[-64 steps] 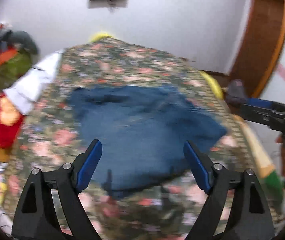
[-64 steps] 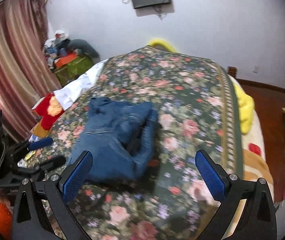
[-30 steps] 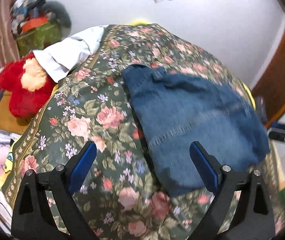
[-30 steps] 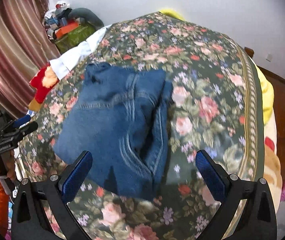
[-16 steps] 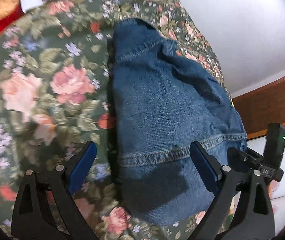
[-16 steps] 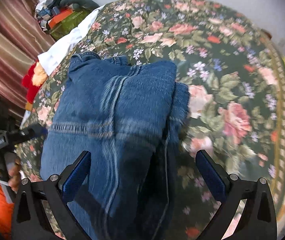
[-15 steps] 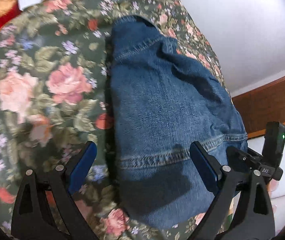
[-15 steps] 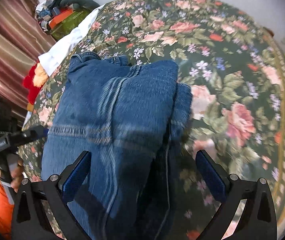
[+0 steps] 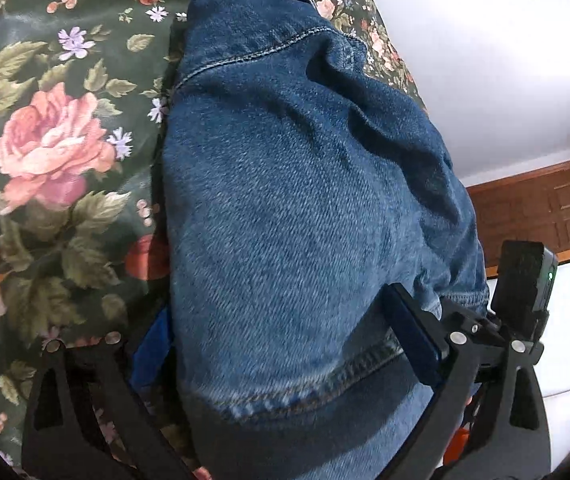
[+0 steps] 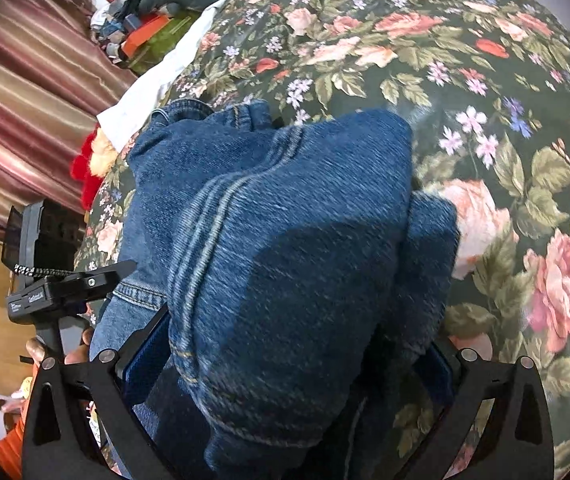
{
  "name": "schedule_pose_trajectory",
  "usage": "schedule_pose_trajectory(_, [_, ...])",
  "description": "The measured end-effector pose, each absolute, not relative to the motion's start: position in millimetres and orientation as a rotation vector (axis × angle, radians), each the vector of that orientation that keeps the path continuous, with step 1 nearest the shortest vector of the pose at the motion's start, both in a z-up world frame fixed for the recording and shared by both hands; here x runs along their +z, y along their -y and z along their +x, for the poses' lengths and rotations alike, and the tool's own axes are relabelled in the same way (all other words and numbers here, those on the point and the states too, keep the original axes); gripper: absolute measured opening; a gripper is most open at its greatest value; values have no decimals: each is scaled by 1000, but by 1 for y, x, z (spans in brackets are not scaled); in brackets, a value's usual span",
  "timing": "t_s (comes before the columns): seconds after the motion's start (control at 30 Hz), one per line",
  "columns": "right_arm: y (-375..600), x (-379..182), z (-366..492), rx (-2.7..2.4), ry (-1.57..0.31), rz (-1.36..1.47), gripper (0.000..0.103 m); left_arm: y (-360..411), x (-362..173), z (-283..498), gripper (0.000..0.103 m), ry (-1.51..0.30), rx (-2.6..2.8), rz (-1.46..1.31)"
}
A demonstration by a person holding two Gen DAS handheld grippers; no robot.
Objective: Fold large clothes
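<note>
Denim fills the left wrist view: folded jeans (image 9: 305,208) lie between the left gripper (image 9: 281,344)'s spread fingers. In the right wrist view, the right gripper (image 10: 285,364) likewise straddles them, unclosed. Thick, heavy, stiff-looking; grip the hemmed near edge.

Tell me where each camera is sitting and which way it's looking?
Left wrist: rides the left gripper, looking along its fingers over the folded blue denim jeans toward a white wall; the right gripper shows at right.
Right wrist: rides the right gripper, facing the jeans and striped curtain; the left gripper and fingers show at left.
Shared: the jeans on the flowered bedspread.
</note>
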State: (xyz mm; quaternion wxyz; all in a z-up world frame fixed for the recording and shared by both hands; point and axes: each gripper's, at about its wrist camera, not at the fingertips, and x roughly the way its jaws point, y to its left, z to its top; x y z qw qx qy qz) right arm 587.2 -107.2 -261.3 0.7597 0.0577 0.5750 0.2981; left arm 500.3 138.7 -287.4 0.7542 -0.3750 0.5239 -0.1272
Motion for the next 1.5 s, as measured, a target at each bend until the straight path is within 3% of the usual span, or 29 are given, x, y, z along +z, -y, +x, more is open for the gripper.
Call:
schedule_pose_trajectory(0.07, [108, -261, 587, 643, -1240, 137, 102, -139, -288, 501, 98, -1135, -271, -832])
schedule_pose_trajectory(0.13, [111, -259, 584, 648, -1226, 159, 97, -139, -285, 499, 91, -1125, -271, -828])
schedule_pose_trajectory(0.27, [113, -246, 574, 655, -1176, 152, 76, -138, -271, 488, 81, -1105, -268, -768])
schedule_pose_trajectory(0.3, [112, -239, 569, 663, -1157, 141, 66, -137, -268, 488, 79, -1103, -267, -763])
schedule_pose_trajectory(0.4, [110, -222, 561, 672, -1124, 121, 48, -138, -254, 481, 73, -1079, -282, -733])
schedule_pose_trajectory(0.63, [111, -195, 543, 679, -1110, 146, 36, -133, -207, 468, 61, -993, -310, -626])
schedule_pose_trajectory(1.0, [102, -145, 506, 712, -1047, 154, 35, -144, -148, 441, 56, -924, -325, -578])
schedule_pose_trajectory(1.3, [58, -211, 508, 695, -1229, 67, 39, -172, -218, 424, 56, -1093, -235, -601])
schedule_pose_trajectory(1.37, [53, -224, 510, 697, -1241, 34, 52, -180, -236, 421, 57, -1111, -220, -619])
schedule_pose_trajectory(1.43, [51, -234, 515, 688, -1253, 0, 76, -185, -243, 419, 61, -1097, -218, -637])
schedule_pose_trajectory(1.5, [51, -245, 520, 682, -1286, -10, 88, -191, -249, 416, 67, -1087, -213, -670])
